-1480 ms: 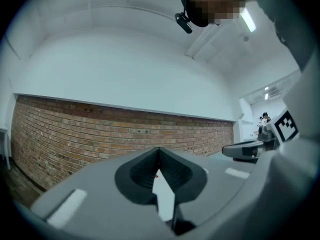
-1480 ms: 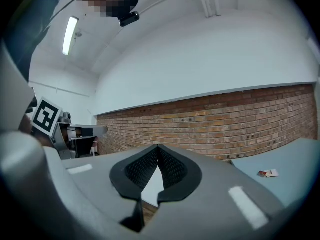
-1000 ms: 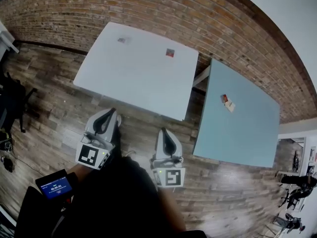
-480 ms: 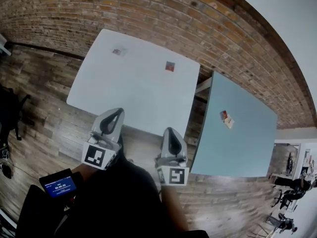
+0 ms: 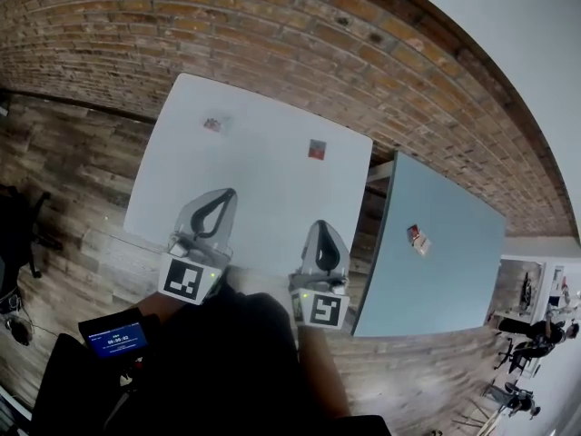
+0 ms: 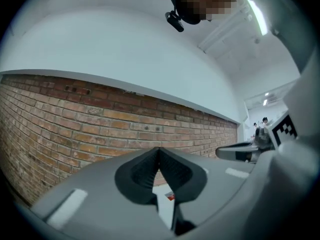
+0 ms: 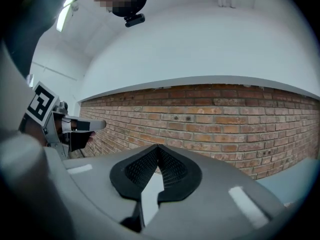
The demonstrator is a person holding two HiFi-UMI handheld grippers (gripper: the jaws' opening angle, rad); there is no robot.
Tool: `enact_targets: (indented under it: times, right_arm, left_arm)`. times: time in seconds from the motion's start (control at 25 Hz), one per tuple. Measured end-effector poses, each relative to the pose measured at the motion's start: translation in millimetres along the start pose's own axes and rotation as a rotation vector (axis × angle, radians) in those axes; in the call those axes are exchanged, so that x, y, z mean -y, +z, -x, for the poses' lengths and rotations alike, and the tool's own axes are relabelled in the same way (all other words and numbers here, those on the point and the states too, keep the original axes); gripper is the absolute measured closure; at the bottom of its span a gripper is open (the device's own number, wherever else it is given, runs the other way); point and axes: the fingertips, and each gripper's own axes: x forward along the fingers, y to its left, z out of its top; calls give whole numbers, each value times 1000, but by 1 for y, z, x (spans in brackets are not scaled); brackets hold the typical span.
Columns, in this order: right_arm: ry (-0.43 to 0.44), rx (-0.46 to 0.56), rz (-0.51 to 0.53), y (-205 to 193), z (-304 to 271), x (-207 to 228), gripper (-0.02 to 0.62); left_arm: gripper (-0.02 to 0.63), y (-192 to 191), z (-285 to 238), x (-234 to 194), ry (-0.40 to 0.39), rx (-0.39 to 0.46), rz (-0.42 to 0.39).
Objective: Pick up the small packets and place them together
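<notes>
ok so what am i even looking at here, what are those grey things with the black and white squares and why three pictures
No robot here: a person holds a two-jaw gripper in each hand. The head view is from a camera on the person's head, looking down: the left gripper and right gripper point toward a white table. The cubes with square markers are part of the grippers. The other two views come from cameras riding on each gripper, looking along its jaws at a brick wall. Both grippers are shut and hold nothing. Two small packets lie far apart on the white table; at least one more packet lies on the blue-grey table beside it.
</notes>
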Motion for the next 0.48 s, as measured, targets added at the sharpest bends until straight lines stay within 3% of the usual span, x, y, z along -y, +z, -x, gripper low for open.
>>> enact_targets:
  times: [0.48]
  right_arm:
    - [43,-44,-23,-10,-59,21,592]
  left_arm:
    - [606,-14,-49,-9,27,-18,-13]
